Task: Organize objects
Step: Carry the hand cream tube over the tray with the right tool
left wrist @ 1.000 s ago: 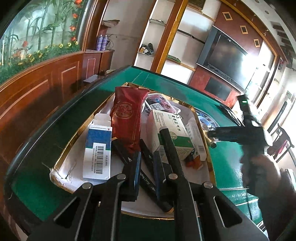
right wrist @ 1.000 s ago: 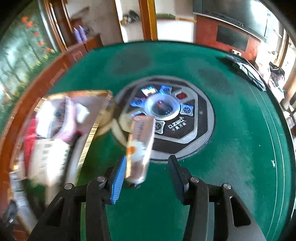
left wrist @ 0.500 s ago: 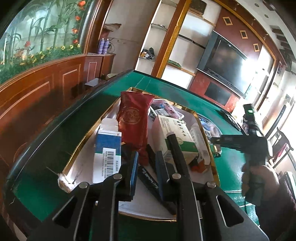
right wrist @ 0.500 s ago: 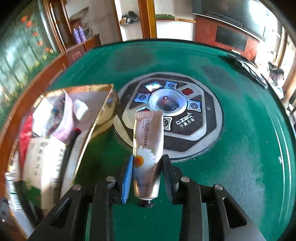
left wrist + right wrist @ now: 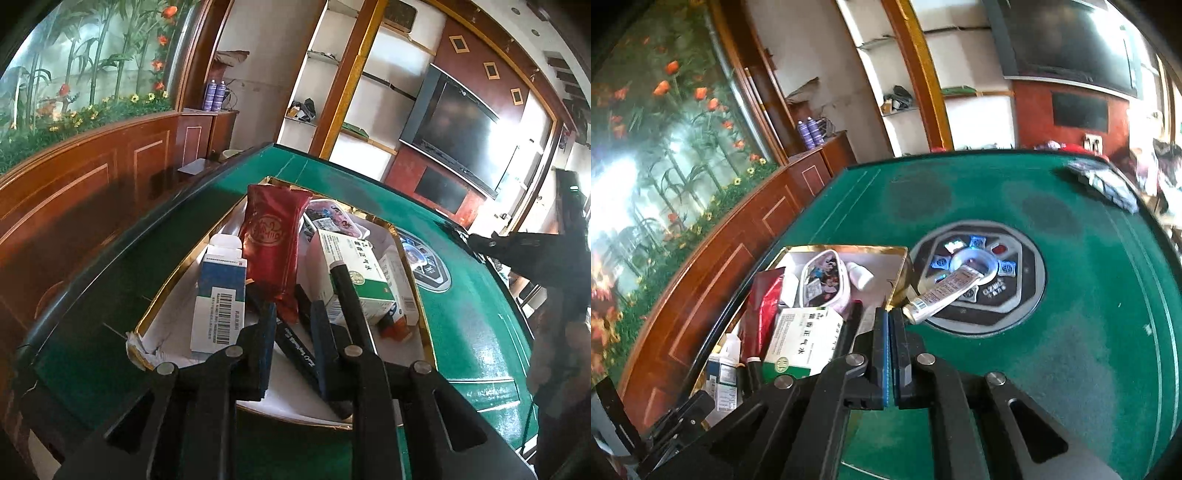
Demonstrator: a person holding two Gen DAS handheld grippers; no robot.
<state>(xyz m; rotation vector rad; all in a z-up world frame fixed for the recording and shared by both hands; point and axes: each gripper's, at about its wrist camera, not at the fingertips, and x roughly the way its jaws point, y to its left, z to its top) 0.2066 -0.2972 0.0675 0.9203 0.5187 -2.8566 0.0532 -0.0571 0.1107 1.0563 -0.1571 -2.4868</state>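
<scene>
Right tongs [image 5: 889, 314] just snapped shut on nothing (tube [image 5: 947, 291] slipped out and lay on the surface [image 5: 1071, 350] beside the box [image 5: 846, 246]). Left tongs [image 5: 293, 314] eased narrowly open, empty. Tube probably needed a regrasp.

Around me, flower-and-bamboo mural [image 5: 92, 70] above wood panelling [image 5: 85, 184], white shelves [image 5: 332, 88], dark television [image 5: 458, 125] on red wall, bright daylight at my right.

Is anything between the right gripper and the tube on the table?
Nothing visible. The tube lies just ahead of the right gripper, across the table's centre panel beside the box. Its jaws have just been closing, with nothing between them.
</scene>
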